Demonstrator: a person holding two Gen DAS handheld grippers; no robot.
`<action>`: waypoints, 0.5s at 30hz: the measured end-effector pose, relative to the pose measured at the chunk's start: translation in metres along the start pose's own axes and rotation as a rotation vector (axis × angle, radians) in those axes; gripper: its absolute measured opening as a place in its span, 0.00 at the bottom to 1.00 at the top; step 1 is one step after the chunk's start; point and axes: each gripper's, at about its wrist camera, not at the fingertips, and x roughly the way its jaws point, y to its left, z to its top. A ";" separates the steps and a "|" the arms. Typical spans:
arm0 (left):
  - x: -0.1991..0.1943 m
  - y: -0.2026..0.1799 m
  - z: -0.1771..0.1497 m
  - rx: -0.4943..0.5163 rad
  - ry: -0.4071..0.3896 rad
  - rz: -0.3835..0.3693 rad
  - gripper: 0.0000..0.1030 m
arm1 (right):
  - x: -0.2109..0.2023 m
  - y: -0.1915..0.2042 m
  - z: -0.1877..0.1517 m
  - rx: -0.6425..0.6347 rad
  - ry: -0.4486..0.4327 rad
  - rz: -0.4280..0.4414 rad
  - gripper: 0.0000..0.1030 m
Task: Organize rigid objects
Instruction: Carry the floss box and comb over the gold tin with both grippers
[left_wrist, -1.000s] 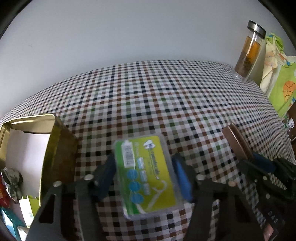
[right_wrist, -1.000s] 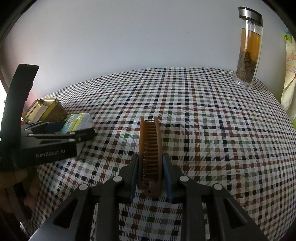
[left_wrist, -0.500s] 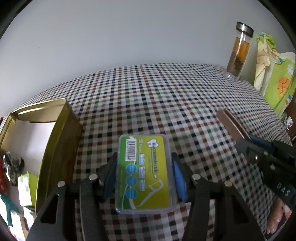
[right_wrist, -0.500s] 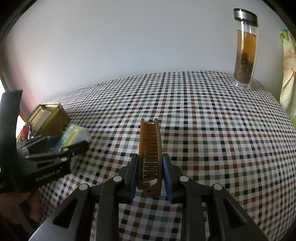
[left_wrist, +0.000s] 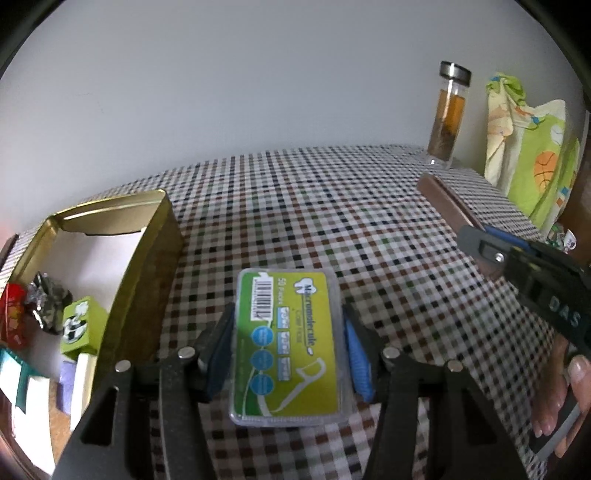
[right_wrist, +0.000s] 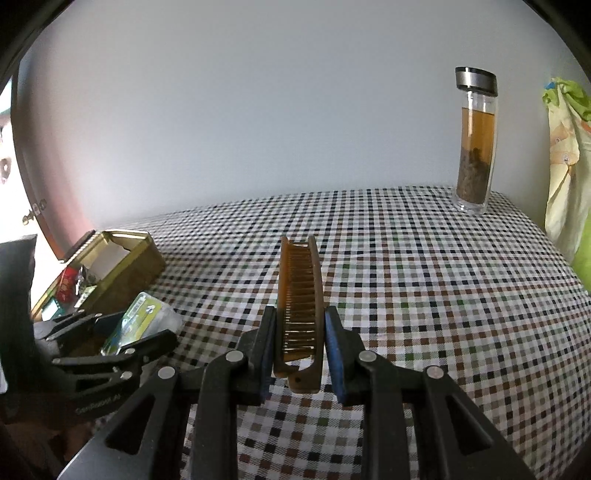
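My left gripper (left_wrist: 288, 343) is shut on a clear dental floss pick box (left_wrist: 286, 343) with a green and yellow label, held above the checked tablecloth just right of the open gold tin (left_wrist: 147, 266). My right gripper (right_wrist: 299, 332) is shut on a brown folding comb (right_wrist: 299, 295), held on edge with its teeth up, above the cloth. The comb also shows in the left wrist view (left_wrist: 450, 206) at the right. The floss box (right_wrist: 136, 325) and the tin (right_wrist: 122, 266) show in the right wrist view at the left.
The tin holds a green cube (left_wrist: 79, 326), a red packet (left_wrist: 13, 319), a foil wrapper (left_wrist: 48, 295) and other small items. A glass tea bottle (right_wrist: 474, 140) stands at the far right of the table. A green patterned cloth (left_wrist: 535, 158) hangs beyond the table's right edge.
Both grippers have risen a little with their objects. The left gripper has shifted so the tin shows more fully at its left. Both grips are unchanged.
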 end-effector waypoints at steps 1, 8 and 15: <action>0.000 0.000 0.001 0.000 -0.003 -0.003 0.52 | -0.001 0.000 0.000 0.005 -0.001 0.007 0.27; -0.017 0.005 -0.010 -0.024 -0.062 -0.021 0.52 | -0.008 0.008 -0.003 0.020 -0.021 0.023 0.27; -0.040 0.012 -0.019 -0.017 -0.154 0.004 0.52 | -0.020 0.021 -0.008 -0.007 -0.076 -0.002 0.27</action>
